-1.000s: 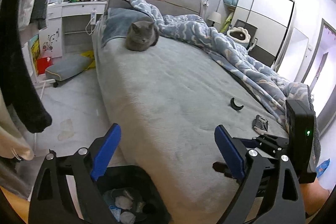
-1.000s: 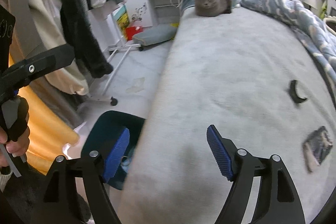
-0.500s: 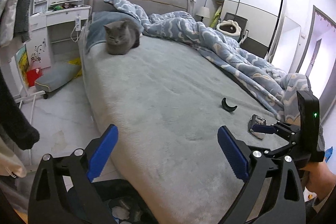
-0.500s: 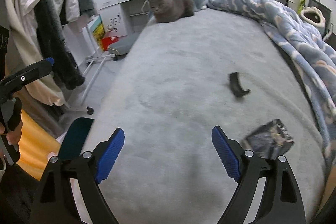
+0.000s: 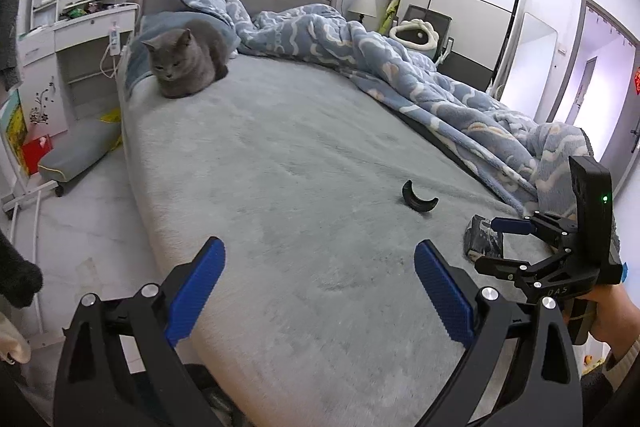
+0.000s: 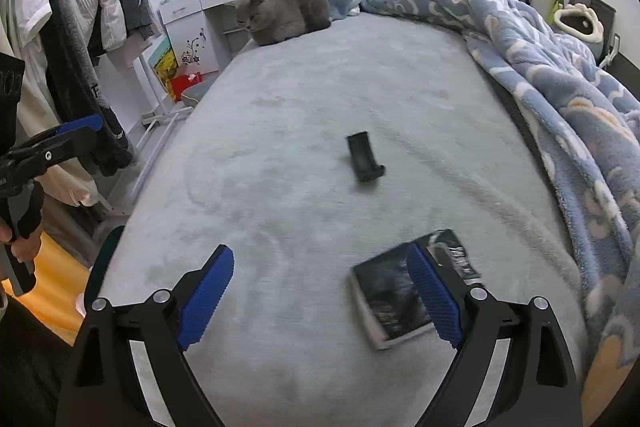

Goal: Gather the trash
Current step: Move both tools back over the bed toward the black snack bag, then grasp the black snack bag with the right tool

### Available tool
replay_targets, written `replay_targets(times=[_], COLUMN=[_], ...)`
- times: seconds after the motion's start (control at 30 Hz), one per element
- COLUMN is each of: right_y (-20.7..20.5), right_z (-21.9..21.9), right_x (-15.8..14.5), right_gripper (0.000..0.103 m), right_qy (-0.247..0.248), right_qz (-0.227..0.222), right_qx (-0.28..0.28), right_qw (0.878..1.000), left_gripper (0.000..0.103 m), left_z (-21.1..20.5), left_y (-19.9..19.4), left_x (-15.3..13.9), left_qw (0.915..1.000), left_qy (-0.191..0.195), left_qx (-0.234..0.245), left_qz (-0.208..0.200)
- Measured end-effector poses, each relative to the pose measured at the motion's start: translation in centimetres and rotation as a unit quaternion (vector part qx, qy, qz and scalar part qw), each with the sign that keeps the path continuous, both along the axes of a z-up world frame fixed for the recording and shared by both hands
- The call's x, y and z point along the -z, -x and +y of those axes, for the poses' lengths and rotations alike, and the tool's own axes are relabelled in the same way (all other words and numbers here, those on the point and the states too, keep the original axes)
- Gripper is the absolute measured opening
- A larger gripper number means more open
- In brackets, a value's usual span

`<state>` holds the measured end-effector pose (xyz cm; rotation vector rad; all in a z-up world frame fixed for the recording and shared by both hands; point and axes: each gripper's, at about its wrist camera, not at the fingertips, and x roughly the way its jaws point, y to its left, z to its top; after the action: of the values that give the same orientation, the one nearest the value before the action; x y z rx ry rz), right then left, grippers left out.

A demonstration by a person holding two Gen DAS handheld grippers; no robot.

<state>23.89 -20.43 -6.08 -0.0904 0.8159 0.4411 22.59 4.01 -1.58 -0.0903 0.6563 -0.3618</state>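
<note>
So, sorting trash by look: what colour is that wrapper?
Black with pale markings: the wrapper, clearest in the right wrist view.

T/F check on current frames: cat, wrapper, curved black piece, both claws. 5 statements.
1. The cat lies near the headboard end of the bed. True.
2. The right claw is shut on the wrapper. False: it is open, one finger over the wrapper, which lies on the bed.
3. The curved black piece lies between the wrapper and the cat. True.
4. The left claw holds trash. False: it is open and empty.
5. The blanket covers the wrapper. False: the wrapper lies uncovered beside it.
</note>
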Motion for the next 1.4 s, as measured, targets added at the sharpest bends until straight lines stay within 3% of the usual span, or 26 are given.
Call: replay_targets(times=[0.3, 0.9, 1.03, 1.4], right_y=[-1.4, -3.1, -3.2, -2.3], right_z=[-2.2, -4.7, -4.4, -6.8], right_x=[1.2, 3.6, 3.7, 2.1], right_gripper=[0.090, 0.091, 0.075, 0.072], right_qy=[0.032, 0.042, 0.045, -0.015], right_qz=[0.000, 0.030, 0.029, 0.013], right_qx=[-0.005, -0.086, -0.113, -0.132], right_qw=[0.999, 0.995, 0.992, 0.991], left_gripper=[0.097, 0.097, 0.097, 0.097], left_z=[-2.7, -9.1, -10.7, -14.4], left_y=[-2.4, -7.7, -8.8, -10.2], left_x=[1.1, 4.0, 4.7, 5.4], left_qw=[0.9993, 0.9947, 0.9934, 0.9905], left_qy=[0.002, -0.018, -0.022, -0.019], left_qx=[0.036, 0.098, 0.110, 0.133], left_qz=[0.006, 0.024, 0.027, 0.026])
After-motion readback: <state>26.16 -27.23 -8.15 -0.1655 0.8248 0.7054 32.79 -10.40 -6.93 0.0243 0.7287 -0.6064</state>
